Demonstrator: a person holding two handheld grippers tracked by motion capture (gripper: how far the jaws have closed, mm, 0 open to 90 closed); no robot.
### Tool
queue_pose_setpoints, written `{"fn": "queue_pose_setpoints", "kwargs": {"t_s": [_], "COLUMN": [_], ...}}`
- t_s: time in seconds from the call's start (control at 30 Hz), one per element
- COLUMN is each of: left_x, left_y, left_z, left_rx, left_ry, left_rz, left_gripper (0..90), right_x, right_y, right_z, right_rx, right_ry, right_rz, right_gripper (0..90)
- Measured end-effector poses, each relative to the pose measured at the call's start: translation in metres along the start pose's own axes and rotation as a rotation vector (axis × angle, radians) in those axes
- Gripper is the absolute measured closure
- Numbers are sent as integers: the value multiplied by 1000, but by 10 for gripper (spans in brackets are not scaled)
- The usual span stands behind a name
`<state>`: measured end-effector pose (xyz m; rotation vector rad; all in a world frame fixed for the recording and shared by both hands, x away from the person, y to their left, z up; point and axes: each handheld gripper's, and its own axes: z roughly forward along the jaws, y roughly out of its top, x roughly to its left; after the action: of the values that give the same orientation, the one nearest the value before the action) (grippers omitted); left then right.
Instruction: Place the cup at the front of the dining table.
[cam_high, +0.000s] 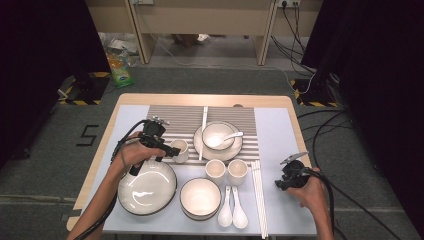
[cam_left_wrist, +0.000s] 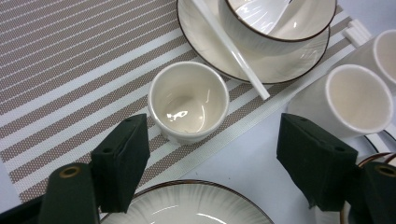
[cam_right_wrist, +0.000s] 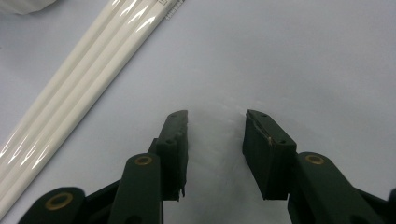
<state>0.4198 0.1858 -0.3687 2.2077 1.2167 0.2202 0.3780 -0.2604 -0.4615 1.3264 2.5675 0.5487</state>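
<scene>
I take the striped placemat (cam_high: 180, 117) as my landmark; it lies on the far middle of the table (cam_high: 125, 100). Just off its near left corner sits the big plate (cam_high: 147, 187), with the empty bowl (cam_high: 200, 197) beside it, below the mat's near edge. On the mat's right half I see a smaller plate (cam_high: 200, 145) carrying a bowl (cam_high: 217, 135) with a spoon (cam_high: 234, 135) in it, and a white chopstick (cam_high: 203, 132) lying along that plate's left side.

My left gripper (cam_high: 170, 151) hovers over the mat's near left part, and its jaws stand wide apart, gripping nothing. The small cup (cam_left_wrist: 188, 101) stands upright on the mat's stripes just beyond the pads, free of them, close to the mat's near edge. Two more cups (cam_high: 226, 172) stand just off the mat's near edge, with two spoons (cam_high: 232, 210) nearer to me.

My right gripper (cam_right_wrist: 215, 122) rests low over the bare grey sheet, well to the right of the mat, its jaws partly open and empty. A bundle of white chopsticks (cam_right_wrist: 74, 88) lies between it and the cups.
</scene>
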Motion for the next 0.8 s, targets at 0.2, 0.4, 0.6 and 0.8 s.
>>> {"fn": "queue_pose_setpoints", "kwargs": {"t_s": [0.2,0.4,0.6,0.8], "left_x": [-8,-12,-15,-19], "left_y": [-4,-12,-17,-26], "left_z": [-4,-5,-7,-7], "left_rx": [-20,-26,-35,-41], "left_ry": [2,-19,-20,-26], "left_rz": [14,40,54,61], "left_gripper": [208,178,176,175], "right_x": [0,-1,-1,0], "right_y": [0,-1,-1,-1], "right_z": [0,0,0,0], "right_rx": [-5,-5,-4,-5], "right_ry": [-7,2,4,1], "right_rz": [-4,-1,-1,-2], "right_gripper": [596,596,596,596]}}
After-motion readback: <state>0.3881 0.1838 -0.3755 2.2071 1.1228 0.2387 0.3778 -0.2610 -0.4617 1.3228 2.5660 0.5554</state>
